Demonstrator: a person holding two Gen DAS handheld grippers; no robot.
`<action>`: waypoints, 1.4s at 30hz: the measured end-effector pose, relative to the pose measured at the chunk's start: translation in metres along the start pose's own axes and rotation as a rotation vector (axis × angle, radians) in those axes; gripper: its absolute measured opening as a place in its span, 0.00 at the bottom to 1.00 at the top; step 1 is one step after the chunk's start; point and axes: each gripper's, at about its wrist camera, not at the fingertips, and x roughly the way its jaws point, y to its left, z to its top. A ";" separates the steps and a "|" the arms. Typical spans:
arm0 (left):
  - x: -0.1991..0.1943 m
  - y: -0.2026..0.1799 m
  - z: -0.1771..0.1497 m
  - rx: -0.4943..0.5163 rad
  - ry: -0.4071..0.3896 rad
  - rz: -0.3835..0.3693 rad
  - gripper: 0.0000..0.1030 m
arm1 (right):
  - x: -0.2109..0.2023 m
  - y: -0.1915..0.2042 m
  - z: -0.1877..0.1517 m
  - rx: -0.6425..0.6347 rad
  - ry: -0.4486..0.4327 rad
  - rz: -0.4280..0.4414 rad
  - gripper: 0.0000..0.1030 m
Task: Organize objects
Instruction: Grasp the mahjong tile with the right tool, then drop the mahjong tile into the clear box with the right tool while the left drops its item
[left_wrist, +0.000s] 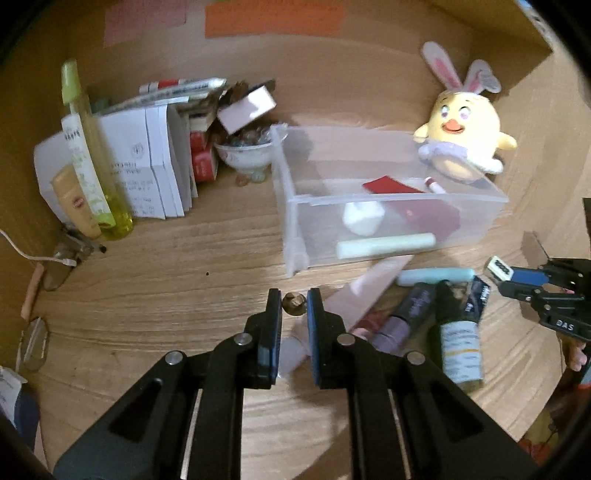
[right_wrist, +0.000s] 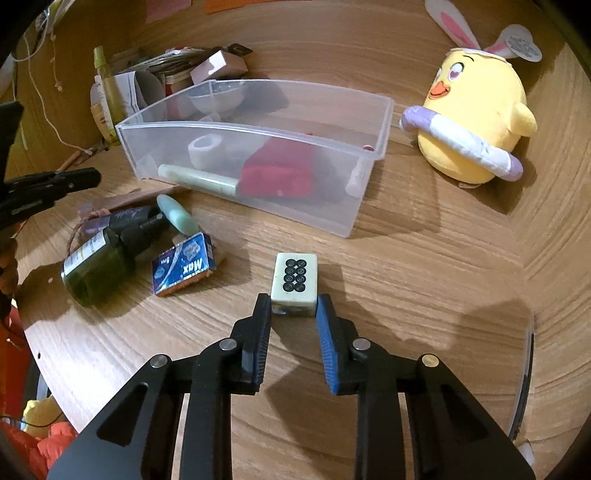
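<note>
Mahjong tile (right_wrist: 294, 283), eight-circle face up, sits clamped by its near end between the tips of my right gripper (right_wrist: 294, 308), above the wooden tabletop (right_wrist: 424, 280) and short of the clear plastic bin (right_wrist: 384, 122). That bin already holds a red pouch (right_wrist: 277, 173), a pale green tube (right_wrist: 199, 180) and a white roll (right_wrist: 205, 147). My left gripper (left_wrist: 294, 304) is nearly closed around a small brass-coloured object (left_wrist: 293, 303); whether the pads actually bear on it I cannot tell. Risk one: the tile is pinched only at its edge, so a quick swing toward the bin would likely pivot it out of the pads. Risk two: the bin's near wall stands between tile and interior; a low carry could strike the rim. Risk three: a green bottle (right_wrist: 99, 266), a blue "Max" box (right_wrist: 183, 264) and other tubes lie just beside the left gripper's path and may be knocked. The chick plush (right_wrist: 476, 122) stands well apart.
</note>
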 end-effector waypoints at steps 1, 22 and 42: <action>-0.003 -0.003 -0.001 0.007 -0.008 -0.002 0.12 | -0.001 0.000 -0.001 0.000 0.003 0.000 0.22; -0.045 -0.047 0.034 0.073 -0.162 -0.065 0.12 | 0.005 0.015 0.010 -0.038 -0.008 -0.019 0.22; -0.041 -0.052 0.083 0.033 -0.235 -0.041 0.12 | -0.060 0.005 0.082 0.026 -0.293 0.034 0.22</action>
